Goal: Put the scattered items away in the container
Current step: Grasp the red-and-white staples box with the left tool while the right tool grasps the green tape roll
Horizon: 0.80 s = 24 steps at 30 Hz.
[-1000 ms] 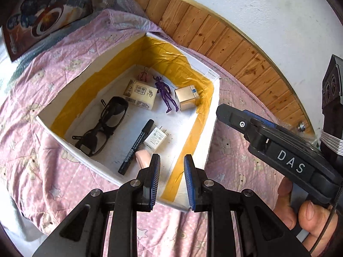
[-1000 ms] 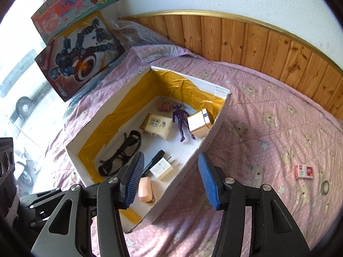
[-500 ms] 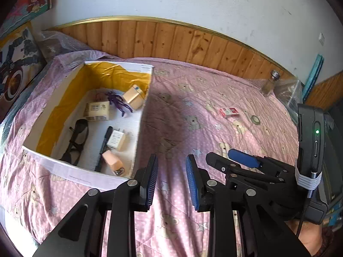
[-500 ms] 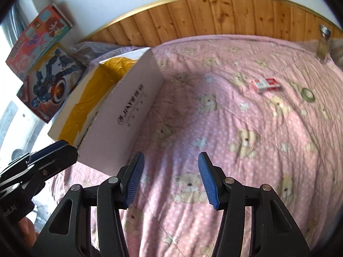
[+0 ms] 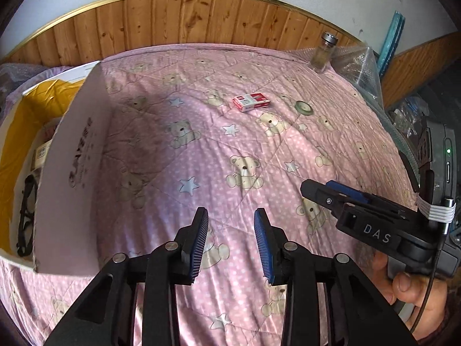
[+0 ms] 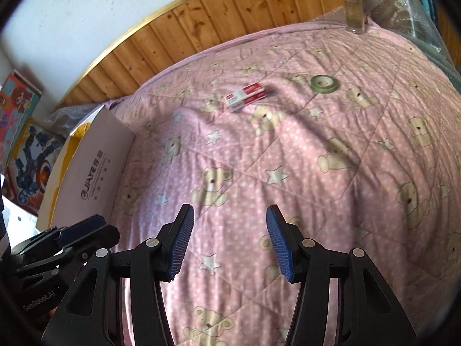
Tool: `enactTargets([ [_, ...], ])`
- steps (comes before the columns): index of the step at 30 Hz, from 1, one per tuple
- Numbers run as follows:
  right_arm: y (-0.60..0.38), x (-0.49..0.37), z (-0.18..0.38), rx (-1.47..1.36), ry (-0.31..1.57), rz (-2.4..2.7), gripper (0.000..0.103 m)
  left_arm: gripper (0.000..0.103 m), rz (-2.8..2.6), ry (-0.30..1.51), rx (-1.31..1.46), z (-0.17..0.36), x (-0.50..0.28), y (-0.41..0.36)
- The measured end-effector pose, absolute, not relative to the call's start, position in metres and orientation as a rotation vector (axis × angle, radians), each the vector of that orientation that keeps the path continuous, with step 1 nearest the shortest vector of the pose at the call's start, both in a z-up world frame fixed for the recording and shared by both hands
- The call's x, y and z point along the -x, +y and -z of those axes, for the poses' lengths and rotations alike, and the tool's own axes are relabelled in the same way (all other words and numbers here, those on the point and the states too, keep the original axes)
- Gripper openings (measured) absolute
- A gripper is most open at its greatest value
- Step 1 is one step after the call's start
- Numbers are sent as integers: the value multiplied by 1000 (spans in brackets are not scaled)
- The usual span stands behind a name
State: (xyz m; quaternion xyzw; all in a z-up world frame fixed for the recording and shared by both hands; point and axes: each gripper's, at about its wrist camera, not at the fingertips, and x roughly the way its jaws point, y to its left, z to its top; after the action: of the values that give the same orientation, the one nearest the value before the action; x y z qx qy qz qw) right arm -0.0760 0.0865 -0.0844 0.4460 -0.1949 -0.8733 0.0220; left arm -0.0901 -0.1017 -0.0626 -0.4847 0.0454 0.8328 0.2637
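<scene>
Left gripper (image 5: 230, 242) hovers empty, jaws narrowly parted, over the pink quilt (image 5: 259, 150) | right gripper (image 6: 229, 242) spread wide, empty | red-and-white box (image 6: 245, 97) and tape roll (image 6: 324, 83) lie apart on the bed, well clear of the white container (image 5: 69, 173) at left.

Pink teddy-bear quilt (image 5: 236, 150), wooden wall panelling (image 5: 178, 20), toy boxes (image 6: 26, 155), bubble wrap (image 5: 357, 63)
</scene>
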Motion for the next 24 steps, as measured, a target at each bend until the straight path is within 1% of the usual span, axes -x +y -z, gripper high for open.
enactTargets([
  [3, 117, 93, 83, -1382, -637, 2739, 55, 42, -2216, 158, 1288, 67, 114, -70],
  [5, 139, 107, 82, -1381, -660, 2760, 48, 43, -2205, 182, 1278, 71, 133, -50],
  [8, 172, 136, 86, -1394, -706, 2780, 41, 45, -2182, 219, 1264, 80, 165, -22],
  [13, 217, 188, 102, -1451, -708, 2805, 41, 46, -2134, 275, 1266, 102, 217, 16],
  [21, 245, 258, 138, -1571, -549, 2782, 41, 46, -2106, 346, 1253, 131, 277, 57],
  [24, 247, 276, 151, -1599, -478, 2771, 41, 52, -2110, 378, 1229, 140, 290, 66],
])
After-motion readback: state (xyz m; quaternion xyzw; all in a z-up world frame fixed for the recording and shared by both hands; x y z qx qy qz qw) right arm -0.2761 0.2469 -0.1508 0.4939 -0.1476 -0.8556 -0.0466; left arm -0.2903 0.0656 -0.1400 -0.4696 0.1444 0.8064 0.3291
